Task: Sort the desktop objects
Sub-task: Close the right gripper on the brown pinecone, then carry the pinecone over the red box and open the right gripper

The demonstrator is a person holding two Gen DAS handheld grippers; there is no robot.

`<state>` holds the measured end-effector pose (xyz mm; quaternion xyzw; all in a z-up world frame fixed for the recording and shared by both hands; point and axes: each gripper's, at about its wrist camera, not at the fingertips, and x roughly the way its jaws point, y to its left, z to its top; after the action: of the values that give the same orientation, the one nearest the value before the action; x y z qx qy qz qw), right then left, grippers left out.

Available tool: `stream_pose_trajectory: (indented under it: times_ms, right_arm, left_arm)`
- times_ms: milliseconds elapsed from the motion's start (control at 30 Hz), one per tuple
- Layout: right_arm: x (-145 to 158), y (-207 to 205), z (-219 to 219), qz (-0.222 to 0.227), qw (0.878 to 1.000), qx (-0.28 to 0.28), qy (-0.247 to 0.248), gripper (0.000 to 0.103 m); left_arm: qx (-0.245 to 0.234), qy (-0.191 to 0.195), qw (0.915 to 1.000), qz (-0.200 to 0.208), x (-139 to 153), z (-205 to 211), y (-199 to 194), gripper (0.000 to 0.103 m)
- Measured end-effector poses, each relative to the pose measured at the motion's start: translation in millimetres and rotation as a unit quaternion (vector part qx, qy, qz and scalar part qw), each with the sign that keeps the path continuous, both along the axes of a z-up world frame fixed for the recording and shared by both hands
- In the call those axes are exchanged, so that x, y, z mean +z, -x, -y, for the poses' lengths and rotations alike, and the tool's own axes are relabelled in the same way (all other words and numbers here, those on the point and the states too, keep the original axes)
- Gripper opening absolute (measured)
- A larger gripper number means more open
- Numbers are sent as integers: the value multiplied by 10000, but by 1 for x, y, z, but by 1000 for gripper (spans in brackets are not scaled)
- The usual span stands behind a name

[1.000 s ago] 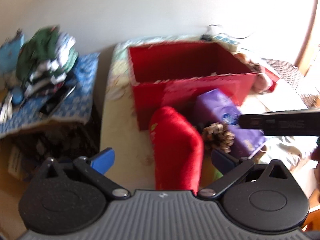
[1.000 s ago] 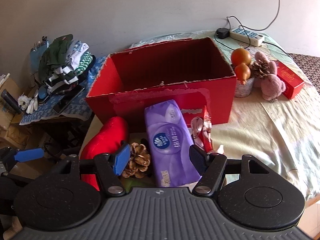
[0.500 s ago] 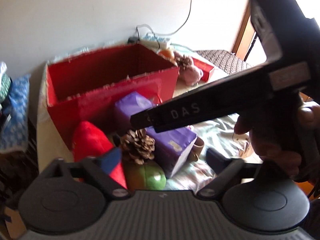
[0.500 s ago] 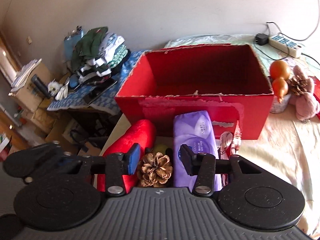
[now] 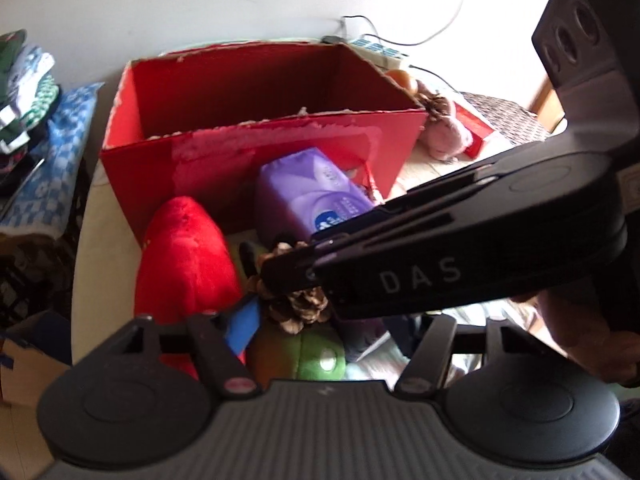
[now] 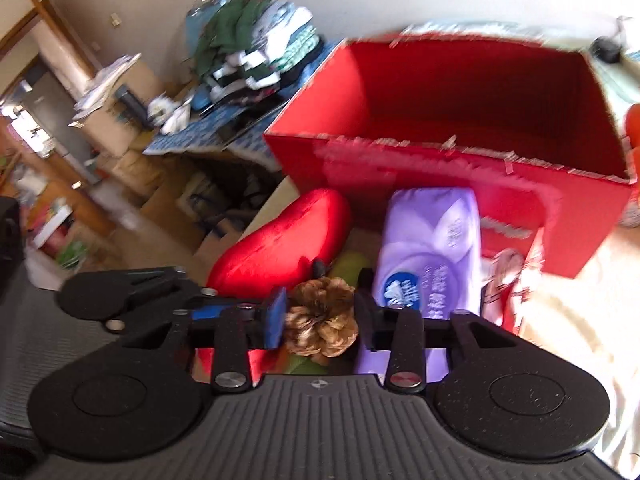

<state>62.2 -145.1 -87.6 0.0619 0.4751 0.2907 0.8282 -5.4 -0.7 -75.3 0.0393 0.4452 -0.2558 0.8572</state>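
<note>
In the left wrist view, the left gripper [image 5: 336, 326] stood with its fingers wide apart over a green plush toy [image 5: 316, 354], while the right gripper [image 5: 288, 276] reached across to the pine cone [image 5: 298, 306]. In the right wrist view, the right gripper's fingers flanked the pine cone closely, beside the purple tissue pack [image 6: 430, 256] and red cushion [image 6: 280, 248], before the red box [image 6: 460, 128]; I could not tell if they clamped it.

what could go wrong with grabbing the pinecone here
The right gripper brackets the pinecone, which rests on a green toy; its scales could crumble, or it could roll off. The left gripper sits close beneath the right one, so they may collide. The tissue pack could get nudged.
</note>
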Motion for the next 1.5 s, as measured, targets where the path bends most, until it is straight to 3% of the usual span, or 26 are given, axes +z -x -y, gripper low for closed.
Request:
stream_pose_trajectory:
  times_ms: [133,333,533,667,800,900,1000,1100,1200,1300,1400,1500]
  right_arm:
    - [6,2,14,41,9998,185,-100,32]
    - [36,-2,35,505,9975,292,-389,30]
    - [59,-55,30,1187,9915,244,-474,30]
    - [45,-107,12,1083,9938,89,-256,30]
    - [8,-154,-4,280,9995,-70,-93,30]
    - [-18,-173,-11,-269,9996,-73,-16,30]
    - [-32,-184,-18,-715,9974,-4,-65,32]
    - [-39,-189,-23,-1077,9940,67,-159,37]
    - [-19,-168,-1,-692,9970,-86,-324,41]
    - [2,-146,22,-260,9981,-252,-491,41]
    - [23,-124,45,172,9968,-417,-656,42]
    - [42,-94,72,624,9933,-625,-740,44]
  left_arm:
    - [287,-84,9995,123,8,3,3,42]
    - [572,11,9953,779,50,11,-2,42]
    - [744,-517,9849,1473,71,32,-68,43]
    - [910,-750,9864,1146,56,30,-131,43]
    - [1067,-973,9885,459,22,23,-174,45]
    - [1233,-1170,9853,159,2,18,-185,49]
    - [1364,-1334,9816,-11,-11,11,-187,54]
    - [1418,-1450,9792,69,-13,8,-183,63]
    - [1473,-1413,9786,273,-2,5,-171,73]
    - [1501,-1201,9800,509,19,-2,-152,73]
    - [1421,-879,9822,855,43,-6,-116,75]
    - [1292,-612,9821,1222,63,-6,-75,86]
